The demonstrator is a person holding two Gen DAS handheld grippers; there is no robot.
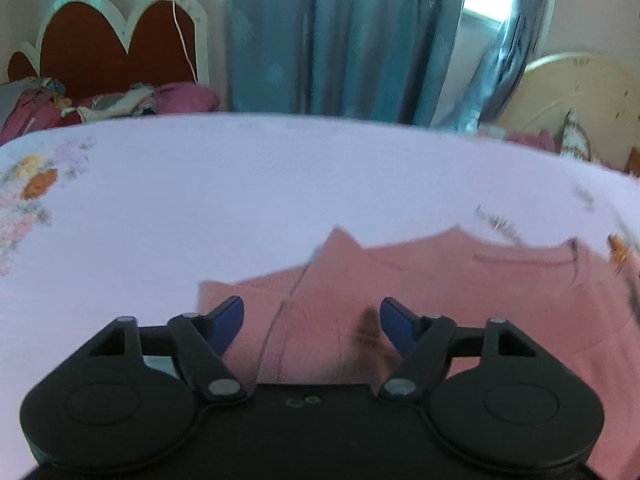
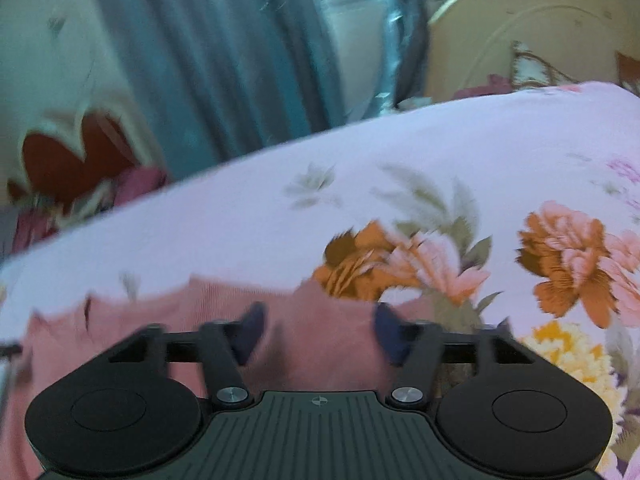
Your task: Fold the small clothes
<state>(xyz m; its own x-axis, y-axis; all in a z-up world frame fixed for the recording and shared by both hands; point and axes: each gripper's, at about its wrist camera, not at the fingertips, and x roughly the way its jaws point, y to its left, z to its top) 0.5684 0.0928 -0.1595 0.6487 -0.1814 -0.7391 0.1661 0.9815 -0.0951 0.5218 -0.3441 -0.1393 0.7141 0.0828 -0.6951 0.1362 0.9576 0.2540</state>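
1. Pink top (image 1: 460, 300) lies flat on the flowered bedsheet (image 1: 240, 200), partly folded: in left wrist view one flap is laid over the body w/ a diagonal edge, neckline off to the right.
2. Left gripper (image 1: 312, 320) sits low over the folded flap, jaws well apart, blue fingertips (image 1: 230, 316) clear of the cloth on both sides. Nothing held.
3. Right gripper (image 2: 316, 332) is over the top's far edge, near the orange flower print (image 2: 360, 260). Jaws about half open, nothing pinched; cloth only lies under the gap. View is blurred, so can't tell if the pads brush the fabric.
4. Step, as judged: a fold looks just laid down, both grippers free of it.
5. Next move prob. needs both grippers to find a fresh edge, likely the hem or the unfolded side, close on one layer only, then lift and carry it over evenly so the laid flap isn't dragged.
6. Can't see the hem or the other sleeve in either view.
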